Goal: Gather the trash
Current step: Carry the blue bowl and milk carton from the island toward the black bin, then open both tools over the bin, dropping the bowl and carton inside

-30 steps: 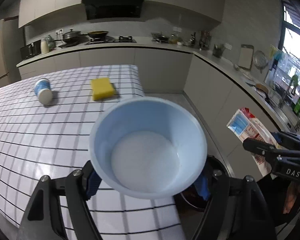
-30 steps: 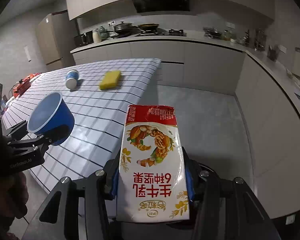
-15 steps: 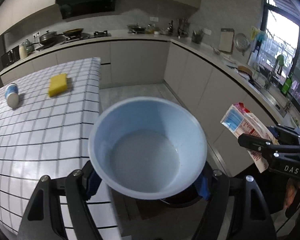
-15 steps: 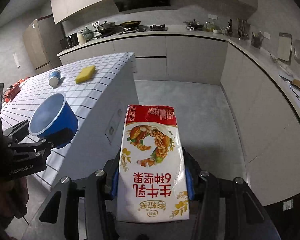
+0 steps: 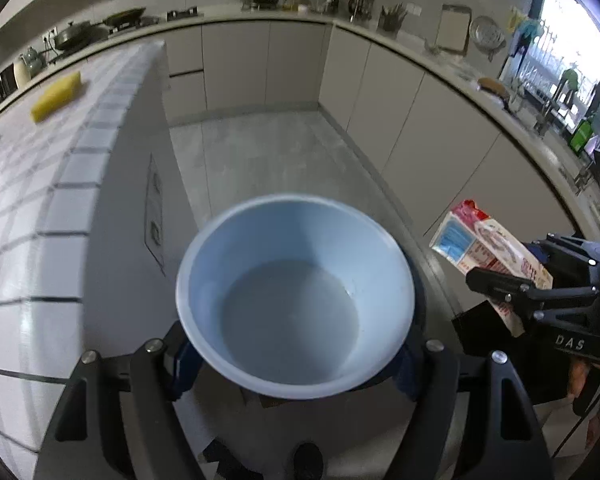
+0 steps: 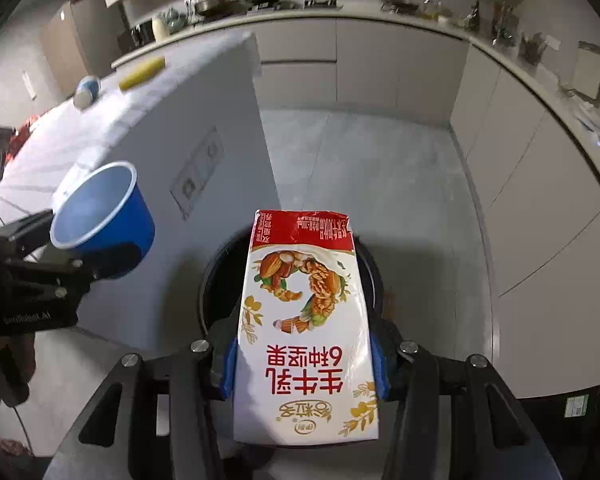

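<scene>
Left tongs (image 5: 296,356) pinch bowl (image 5: 296,296); right tongs (image 6: 304,364) pinch carton (image 6: 306,320), hiding dark bin (image 6: 216,280), perhaps.

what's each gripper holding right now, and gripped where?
Left gripper: blue bowl, clamped across its lower sides, mouth facing the camera. Right gripper: milk carton, pinched across its side faces near one end.

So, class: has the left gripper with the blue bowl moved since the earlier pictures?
Yes. The left gripper, holding the blue bowl, has swung off the checked table, out over the floor toward the dark bin.
</scene>
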`<state>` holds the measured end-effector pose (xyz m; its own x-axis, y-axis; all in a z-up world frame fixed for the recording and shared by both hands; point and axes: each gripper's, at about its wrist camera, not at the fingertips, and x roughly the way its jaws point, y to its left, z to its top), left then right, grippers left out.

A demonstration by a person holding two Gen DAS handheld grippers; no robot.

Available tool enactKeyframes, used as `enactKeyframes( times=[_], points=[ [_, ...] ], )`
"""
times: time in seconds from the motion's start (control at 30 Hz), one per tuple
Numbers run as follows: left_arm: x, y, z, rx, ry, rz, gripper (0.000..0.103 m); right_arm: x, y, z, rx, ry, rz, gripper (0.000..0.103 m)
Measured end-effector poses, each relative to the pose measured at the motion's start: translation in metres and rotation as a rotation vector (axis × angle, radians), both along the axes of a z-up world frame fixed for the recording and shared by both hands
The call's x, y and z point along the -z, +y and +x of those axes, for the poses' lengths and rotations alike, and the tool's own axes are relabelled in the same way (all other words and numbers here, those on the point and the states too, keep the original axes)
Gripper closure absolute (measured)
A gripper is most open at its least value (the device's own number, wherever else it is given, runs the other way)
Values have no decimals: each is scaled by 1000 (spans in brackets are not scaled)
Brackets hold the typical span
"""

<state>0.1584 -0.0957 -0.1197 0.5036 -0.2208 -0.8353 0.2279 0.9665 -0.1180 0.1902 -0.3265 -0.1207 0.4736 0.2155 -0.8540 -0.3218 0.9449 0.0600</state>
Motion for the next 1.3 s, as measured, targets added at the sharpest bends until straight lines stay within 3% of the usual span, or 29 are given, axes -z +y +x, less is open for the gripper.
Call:
enactKeyframes(
  times=[0.2,0.3,0.33,0.37,0.4,0.43,0.47,0.53,0.67,0.77,0.93,1.1,1.3],
  points=[
    [33,-15,14,3,88,-18,26,44,1,17,-58,65,-23,51],
    [45,-22,26,27,123,-62,25,67,6,31,-137,83,-81,51],
    [52,-26,32,43,138,-92,24,73,9,35,-175,81,-104,51],
    [59,-26,38,43,166,-106,12,80,13,38,-218,69,-130,50],
    [67,-25,43,22,194,-106,0,88,16,40,-276,47,-158,29],
    [75,-21,48,-8,213,-97,0,96,19,42,-310,23,-211,11],
    [79,-19,51,-21,225,-88,0,102,20,42,-337,-6,-278,0],
    [83,-15,51,-46,232,-54,0,109,16,40,-373,-24,-330,0],
    [76,-18,38,-66,200,-9,0,106,-1,37,-310,-35,-328,0],
    [74,-26,28,-72,178,23,0,105,-19,39,-193,-11,-284,0],
    [72,-25,32,-69,181,27,0,107,-33,48,-54,20,-234,0],
    [70,-24,30,-50,169,35,0,100,-31,43,-1,21,-203,0],
    [47,-26,23,-38,117,12,0,81,-39,33,67,-4,-186,0]
  ],
)
